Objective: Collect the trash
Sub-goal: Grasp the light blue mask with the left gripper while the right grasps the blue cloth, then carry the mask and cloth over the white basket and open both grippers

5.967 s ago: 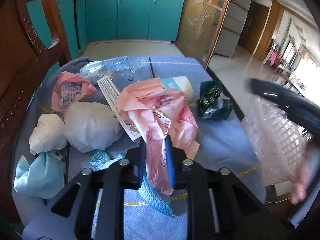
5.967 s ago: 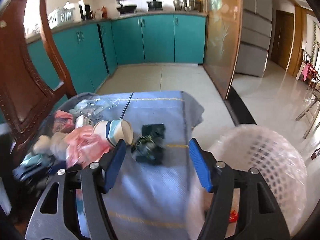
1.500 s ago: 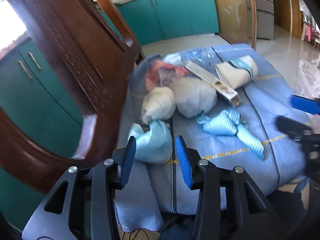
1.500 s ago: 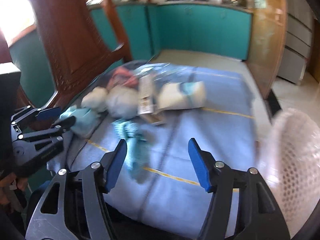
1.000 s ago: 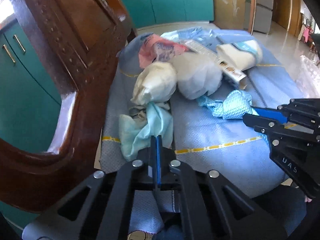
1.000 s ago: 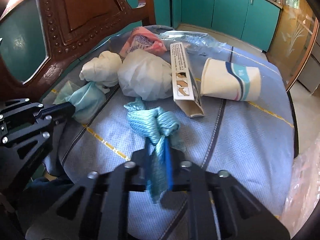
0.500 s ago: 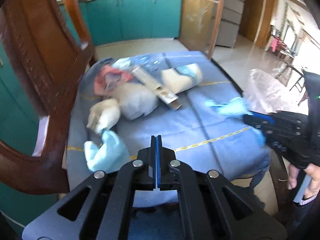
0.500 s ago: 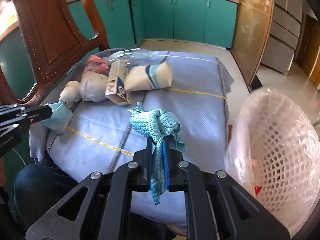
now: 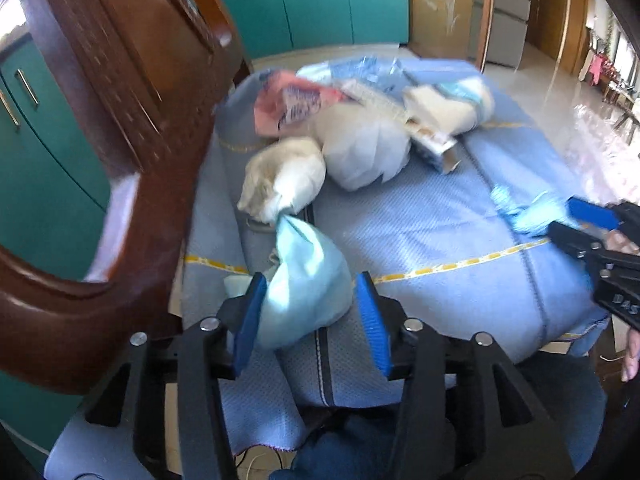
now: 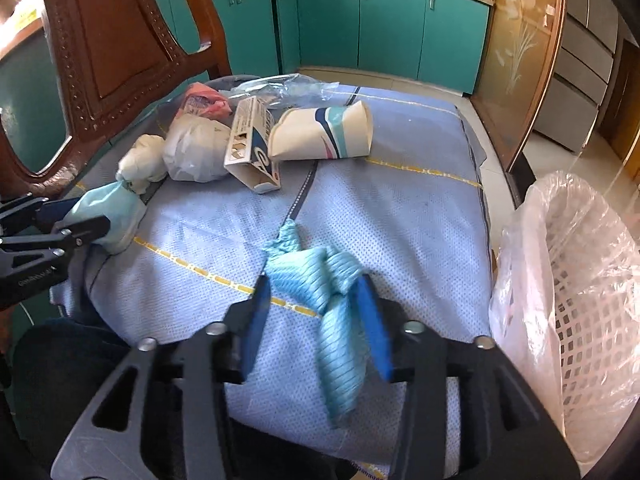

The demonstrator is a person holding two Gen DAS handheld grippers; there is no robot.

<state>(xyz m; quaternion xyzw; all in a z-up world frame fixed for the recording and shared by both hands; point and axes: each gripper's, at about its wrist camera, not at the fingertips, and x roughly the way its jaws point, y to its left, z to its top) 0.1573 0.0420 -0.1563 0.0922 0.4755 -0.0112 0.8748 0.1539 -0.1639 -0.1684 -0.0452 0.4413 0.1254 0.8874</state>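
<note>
My left gripper (image 9: 310, 316) is open, its jaws on either side of a pale blue crumpled wad (image 9: 306, 280) on the blue-covered seat (image 9: 440, 232); the wad also shows in the right wrist view (image 10: 110, 212). My right gripper (image 10: 316, 324) is open around a knotted turquoise cloth (image 10: 324, 280), which lies loose between the jaws, near the seat's front edge. More trash lies further back: a paper cup (image 10: 324, 134), a carton (image 10: 250, 148), white wads (image 10: 196, 152) and a pink wrapper (image 10: 204, 100).
A pink mesh bin lined with a clear bag (image 10: 572, 300) stands on the floor to the right of the seat. A carved wooden chair back (image 10: 116, 48) rises on the left. Teal cabinets (image 10: 360, 28) line the far wall.
Both grippers were shut half a second ago and now stand open. The turquoise cloth has slackened between the right jaws. The left gripper has come back over the pale blue wad.
</note>
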